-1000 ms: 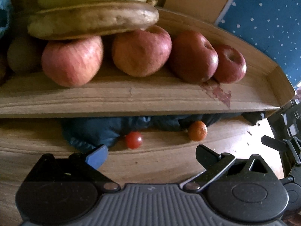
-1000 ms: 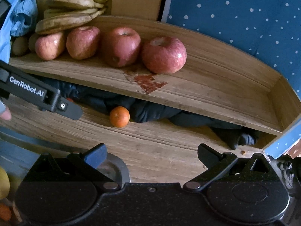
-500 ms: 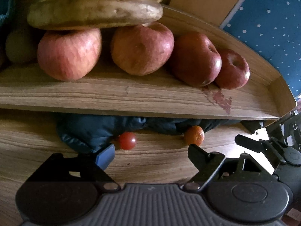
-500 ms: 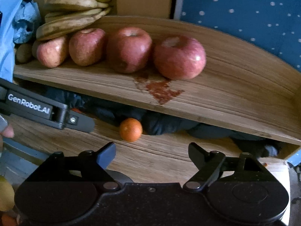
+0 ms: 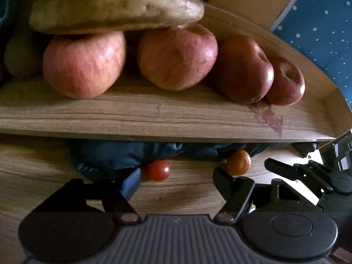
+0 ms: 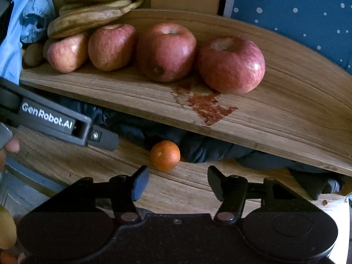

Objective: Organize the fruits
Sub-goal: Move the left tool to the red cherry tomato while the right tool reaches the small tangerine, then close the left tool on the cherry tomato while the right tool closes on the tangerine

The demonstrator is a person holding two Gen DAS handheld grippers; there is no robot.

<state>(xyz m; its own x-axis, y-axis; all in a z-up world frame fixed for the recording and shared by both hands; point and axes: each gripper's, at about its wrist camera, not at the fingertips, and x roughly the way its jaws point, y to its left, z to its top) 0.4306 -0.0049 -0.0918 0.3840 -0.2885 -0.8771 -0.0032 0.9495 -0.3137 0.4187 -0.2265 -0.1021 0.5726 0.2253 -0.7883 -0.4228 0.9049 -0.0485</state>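
A wooden shelf (image 5: pixel 176 118) carries several red apples (image 5: pixel 178 57) in a row with bananas (image 5: pixel 116 11) on top at the left. Below it, on the wooden surface, lie a small red tomato (image 5: pixel 158 170) and a small orange (image 5: pixel 238 162) against dark cloth. My left gripper (image 5: pixel 176 180) is open and empty, just short of the tomato. My right gripper (image 6: pixel 177 182) is open and empty, just short of the orange (image 6: pixel 165 155). The apples (image 6: pixel 231 65) and bananas (image 6: pixel 92 17) also show in the right wrist view.
Dark blue cloth (image 5: pixel 123 156) lies under the shelf behind the small fruits. The shelf's front edge (image 6: pixel 154 101) overhangs the gap, with a red stain (image 6: pixel 206 107). The left gripper's arm (image 6: pixel 55 121) crosses the right view. A dotted blue wall (image 6: pixel 297 6) stands behind.
Both grippers have moved forward toward the gap under the shelf, so the tomato and the orange are closer to the fingertips. Both stay open.
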